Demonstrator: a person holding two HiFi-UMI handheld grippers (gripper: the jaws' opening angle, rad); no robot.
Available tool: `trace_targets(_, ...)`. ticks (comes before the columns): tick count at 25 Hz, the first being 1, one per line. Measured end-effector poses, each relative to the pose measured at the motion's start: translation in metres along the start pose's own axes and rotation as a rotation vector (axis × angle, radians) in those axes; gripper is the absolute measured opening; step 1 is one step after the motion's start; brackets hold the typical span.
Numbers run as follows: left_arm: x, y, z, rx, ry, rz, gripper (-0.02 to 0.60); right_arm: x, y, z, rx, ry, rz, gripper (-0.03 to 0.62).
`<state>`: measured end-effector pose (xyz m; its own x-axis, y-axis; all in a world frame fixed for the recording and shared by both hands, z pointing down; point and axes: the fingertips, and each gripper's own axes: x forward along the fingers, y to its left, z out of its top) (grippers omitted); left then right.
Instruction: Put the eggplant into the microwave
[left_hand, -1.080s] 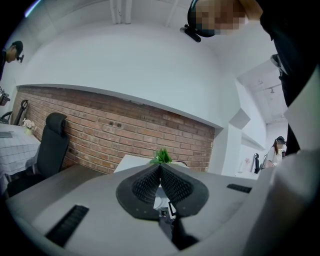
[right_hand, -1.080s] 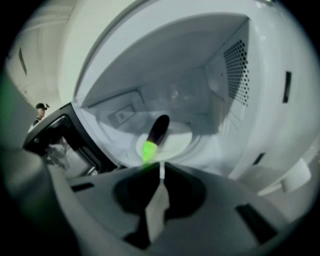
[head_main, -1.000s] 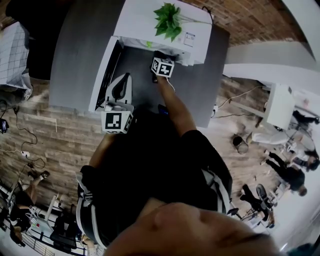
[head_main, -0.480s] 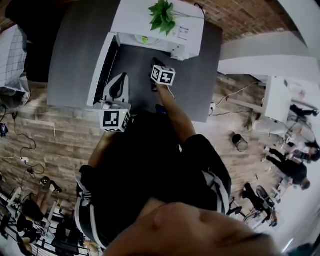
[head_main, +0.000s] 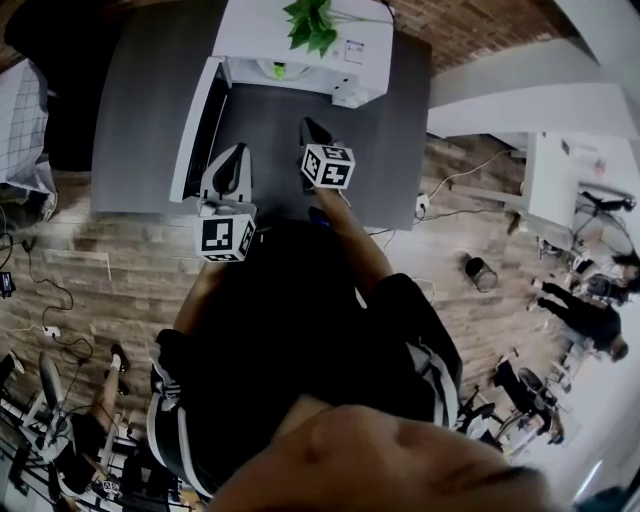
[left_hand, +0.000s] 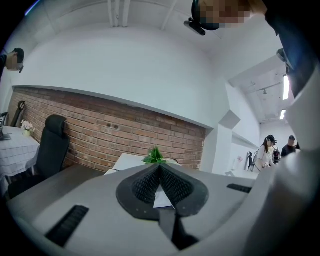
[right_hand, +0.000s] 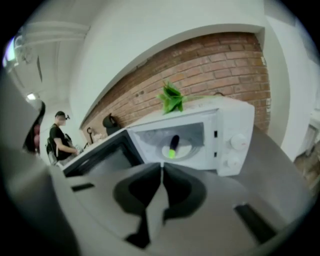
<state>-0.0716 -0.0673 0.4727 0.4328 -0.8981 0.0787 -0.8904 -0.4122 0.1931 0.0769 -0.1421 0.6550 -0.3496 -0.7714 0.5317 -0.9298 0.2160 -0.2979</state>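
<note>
The dark eggplant (right_hand: 173, 145), green stem end toward me, lies on the turntable plate inside the white microwave (right_hand: 235, 125); from the head view only its green tip (head_main: 279, 70) shows in the cavity. The microwave door (head_main: 195, 130) stands swung open to the left. My right gripper (head_main: 316, 133) hovers over the grey table in front of the opening, apart from it, shut and holding nothing (right_hand: 161, 167). My left gripper (head_main: 228, 172) is beside the open door's outer end, its pads meeting at the tip (left_hand: 159, 167) with nothing held.
A green plant (head_main: 308, 22) stands on top of the microwave. The grey table (head_main: 400, 150) ends close behind my grippers. A brick wall runs behind it. A black chair (left_hand: 52, 145) stands at the left; people (head_main: 585, 320) are across the room on the right.
My right gripper has drawn back out of the microwave opening toward me and risen, leaving the eggplant inside. The left gripper has drifted slightly back along the door.
</note>
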Motion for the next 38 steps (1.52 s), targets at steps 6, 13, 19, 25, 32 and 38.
trace_targets(6,-0.004,-0.011,-0.002,0.022,-0.008,-0.018,0.035,-0.052,0.021,0.024,-0.015,-0.115,0.039,0.038)
trace_targets(13,-0.008,-0.021,-0.003,0.035,-0.008,-0.035,0.035,-0.111,0.054,0.046,-0.08,-0.214,0.088,0.038)
trace_targets(19,-0.007,-0.026,-0.011,0.052,0.008,-0.028,0.035,-0.151,0.07,0.05,-0.069,-0.266,0.103,0.038)
trace_targets(25,-0.003,-0.032,-0.014,0.04,0.012,-0.047,0.035,-0.162,0.068,0.045,-0.051,-0.27,0.096,0.034)
trace_targets(32,0.002,-0.033,-0.019,0.04,0.024,-0.054,0.035,-0.157,0.063,0.043,-0.03,-0.261,0.093,0.034)
trace_targets(38,0.005,-0.034,-0.018,0.042,0.024,-0.057,0.035,-0.154,0.064,0.044,-0.037,-0.252,0.102,0.033)
